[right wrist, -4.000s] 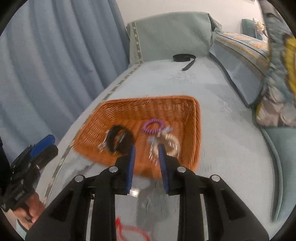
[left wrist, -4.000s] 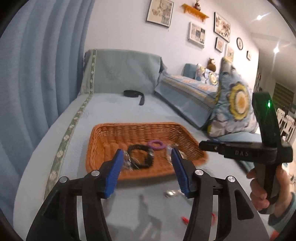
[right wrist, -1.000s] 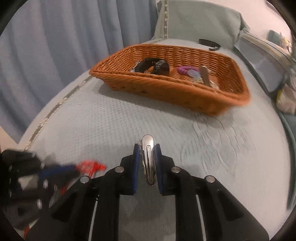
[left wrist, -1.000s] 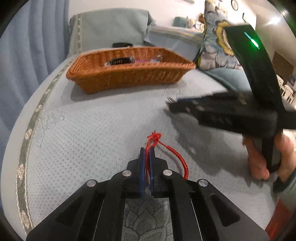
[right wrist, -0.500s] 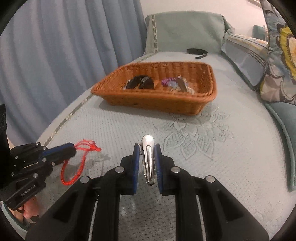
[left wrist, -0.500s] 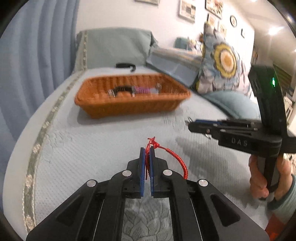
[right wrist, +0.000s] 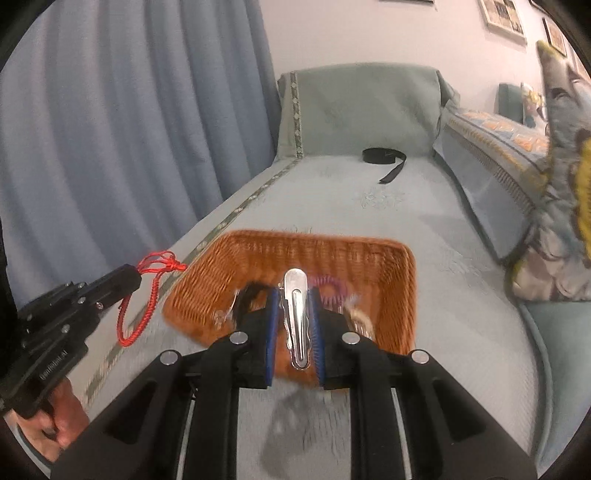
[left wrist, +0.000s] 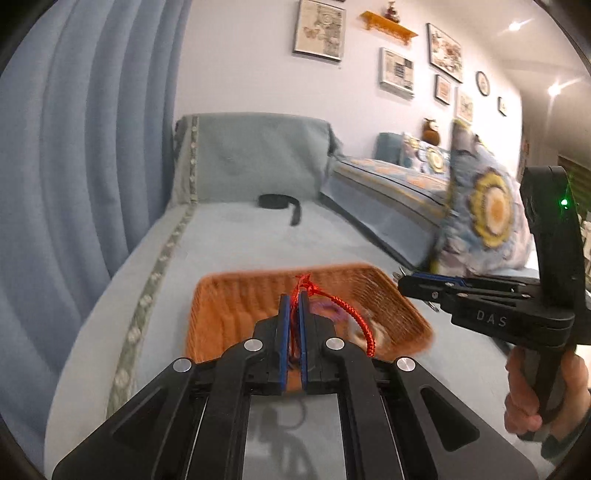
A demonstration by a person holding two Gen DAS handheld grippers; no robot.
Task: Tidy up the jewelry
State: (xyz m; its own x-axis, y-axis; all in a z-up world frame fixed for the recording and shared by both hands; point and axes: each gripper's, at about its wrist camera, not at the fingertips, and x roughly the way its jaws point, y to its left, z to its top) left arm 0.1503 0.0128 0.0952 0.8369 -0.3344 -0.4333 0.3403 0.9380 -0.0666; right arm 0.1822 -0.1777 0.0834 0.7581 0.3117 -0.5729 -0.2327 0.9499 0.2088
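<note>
A pale blue-green quilted sofa seat (right wrist: 369, 206) fills the scene, with blue curtains (right wrist: 129, 129) along its left edge, a covered backrest (right wrist: 362, 110) at the far end, a black strap (right wrist: 384, 157) lying near that backrest, and a flowered cushion (left wrist: 487, 214) on the right; framed pictures (left wrist: 319, 29) hang on the white wall behind. An orange wicker basket (right wrist: 402, 295) sits on the seat, blurred by motion, with a purple coil band (right wrist: 332, 288) and a dark bracelet (right wrist: 251, 291) inside it, other pieces too smeared to name. The left gripper (left wrist: 291, 295) is raised over the near part of the basket, its jaws pinched tight on a red cord bracelet (left wrist: 354, 317) whose loop hangs down to the right of the fingers. The right gripper (right wrist: 293, 291) is also held above the basket's near rim, jaws closed on a silver hair clip (right wrist: 295, 314) that stands lengthwise between the blue pads (right wrist: 271, 325). In the left view the right gripper sits level at the basket's right side, gripped by a hand (left wrist: 532, 398). Open seat stretches beyond the basket toward the strap, and a strip runs between basket and cushion
</note>
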